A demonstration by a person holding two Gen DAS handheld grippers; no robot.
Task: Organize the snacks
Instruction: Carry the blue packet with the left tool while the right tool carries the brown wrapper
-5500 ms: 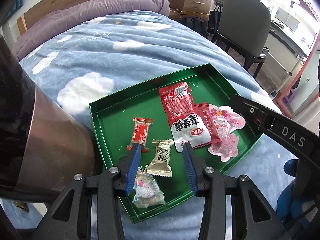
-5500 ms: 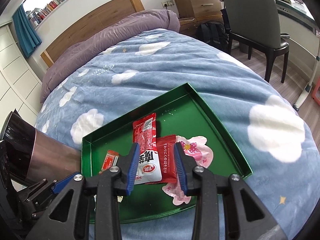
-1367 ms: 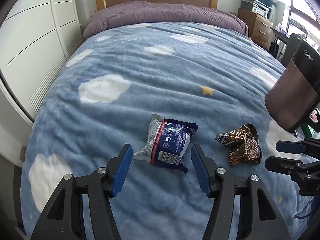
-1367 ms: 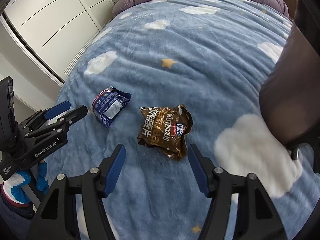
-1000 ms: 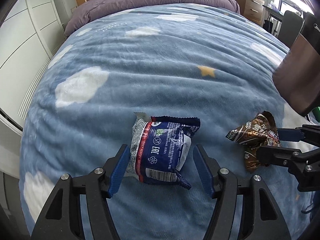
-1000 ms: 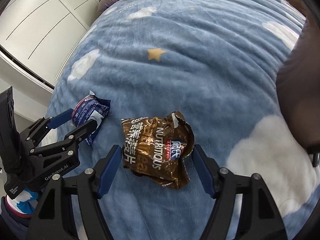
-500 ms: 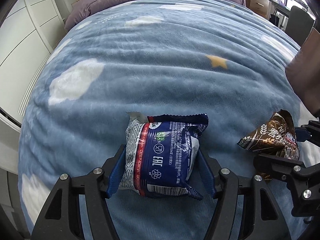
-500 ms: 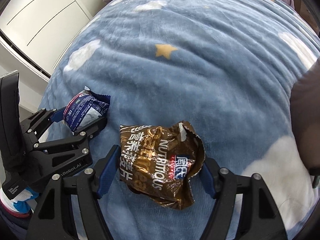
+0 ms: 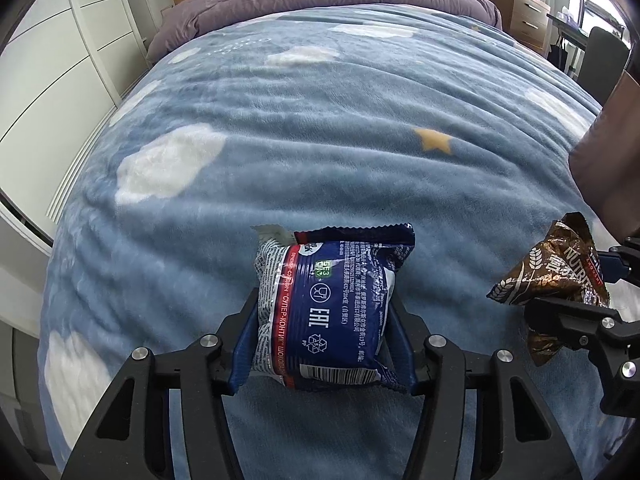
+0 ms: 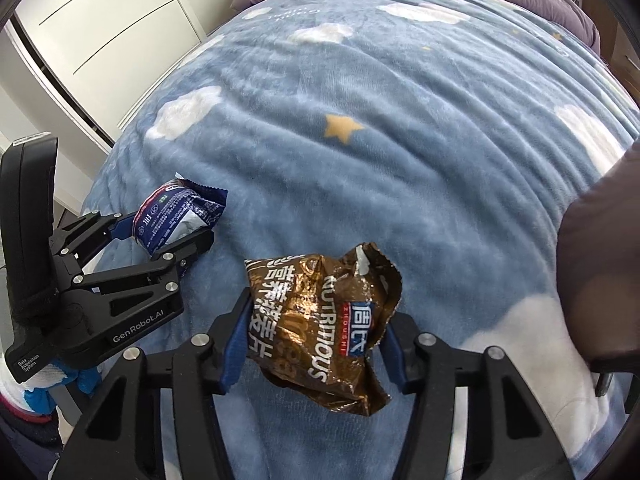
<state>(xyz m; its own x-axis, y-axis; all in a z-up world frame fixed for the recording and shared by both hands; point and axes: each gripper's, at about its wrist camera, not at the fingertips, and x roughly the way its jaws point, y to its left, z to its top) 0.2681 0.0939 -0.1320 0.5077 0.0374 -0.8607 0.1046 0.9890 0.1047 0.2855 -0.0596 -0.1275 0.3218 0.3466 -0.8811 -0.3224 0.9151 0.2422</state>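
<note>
In the left wrist view, the left gripper (image 9: 322, 328) fills the lower centre, its jaws closing on the blue packet (image 9: 326, 306) that lies between them on the bedspread (image 9: 304, 120); the pads look pressed to its sides. The packet's long axis runs away from the tongs, up the frame.

In the right wrist view, the right gripper (image 10: 312, 338) sits low and central, jaws closing around the crumpled brown packet (image 10: 320, 328), touching its edges. Each packet lies inside its own tongs.
</note>
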